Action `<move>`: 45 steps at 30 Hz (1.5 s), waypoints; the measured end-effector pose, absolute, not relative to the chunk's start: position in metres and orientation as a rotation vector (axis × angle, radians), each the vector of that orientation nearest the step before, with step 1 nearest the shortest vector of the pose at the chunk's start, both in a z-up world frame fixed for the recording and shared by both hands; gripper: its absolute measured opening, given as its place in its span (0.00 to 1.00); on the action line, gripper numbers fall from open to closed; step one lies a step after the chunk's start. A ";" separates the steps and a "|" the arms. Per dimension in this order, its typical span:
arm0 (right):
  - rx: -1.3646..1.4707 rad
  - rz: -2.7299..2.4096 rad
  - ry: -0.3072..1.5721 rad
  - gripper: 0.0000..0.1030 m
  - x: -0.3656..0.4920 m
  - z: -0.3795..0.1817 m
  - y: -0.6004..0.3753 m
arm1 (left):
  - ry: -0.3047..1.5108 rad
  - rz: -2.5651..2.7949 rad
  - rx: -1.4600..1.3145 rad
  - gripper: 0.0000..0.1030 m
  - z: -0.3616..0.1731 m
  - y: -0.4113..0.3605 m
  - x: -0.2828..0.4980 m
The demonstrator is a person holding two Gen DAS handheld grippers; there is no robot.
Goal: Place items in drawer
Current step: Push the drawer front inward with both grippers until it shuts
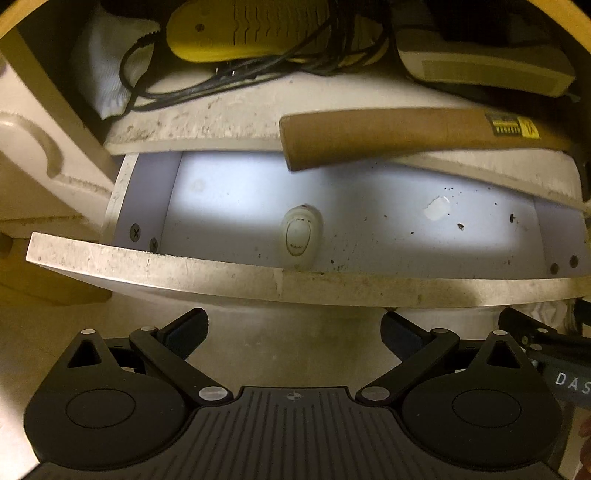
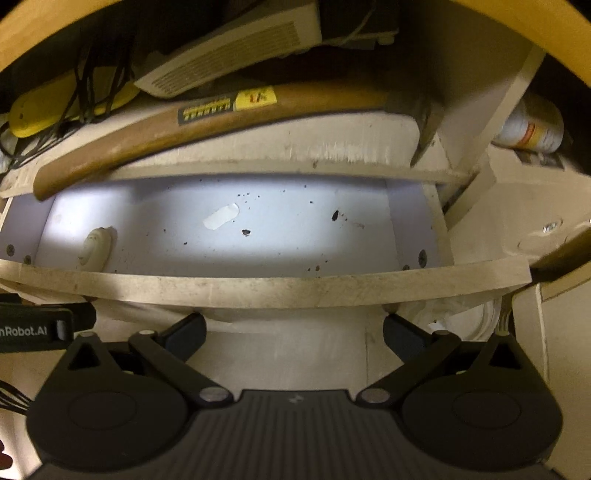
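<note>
Two sets of fingers hang empty in front of the open drawer [image 1: 155, 258]: my left gripper [image 1: 293, 328] and my right gripper [image 2: 294, 328] both have their jaws spread wide, nothing between them, both just below the drawer's front panel. The drawer is pulled out and nearly bare; only a small white oval object [image 1: 298, 236] lies on its floor near the front, beside a scrap of white tape [image 2: 221, 216] and some dark crumbs.

I judge the opening step done and the picking step in hand. The nearest item is the hammer [image 2: 207, 118], lying on the shelf [image 1: 221, 122] above the drawer, its wooden handle end jutting out over the drawer's back edge and its metal head to my right. Behind it sit a yellow device [image 1: 236, 33] tangled in black cables [image 1: 207, 81] and a white box [image 2: 229, 55].

Next, I would raise one gripper to the handle, close on the wood near its free end, and lower the hammer lengthwise so the head clears the shelf edge.
</note>
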State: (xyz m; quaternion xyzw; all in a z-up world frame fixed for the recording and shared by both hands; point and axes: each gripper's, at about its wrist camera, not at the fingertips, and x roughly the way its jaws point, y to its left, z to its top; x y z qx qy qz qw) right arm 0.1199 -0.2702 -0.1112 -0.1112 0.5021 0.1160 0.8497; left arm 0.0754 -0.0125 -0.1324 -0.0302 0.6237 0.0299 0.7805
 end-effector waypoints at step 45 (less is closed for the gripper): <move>-0.209 0.240 0.874 1.00 0.075 -0.129 -0.290 | 1.175 0.104 -0.058 1.00 -0.129 -0.026 -0.025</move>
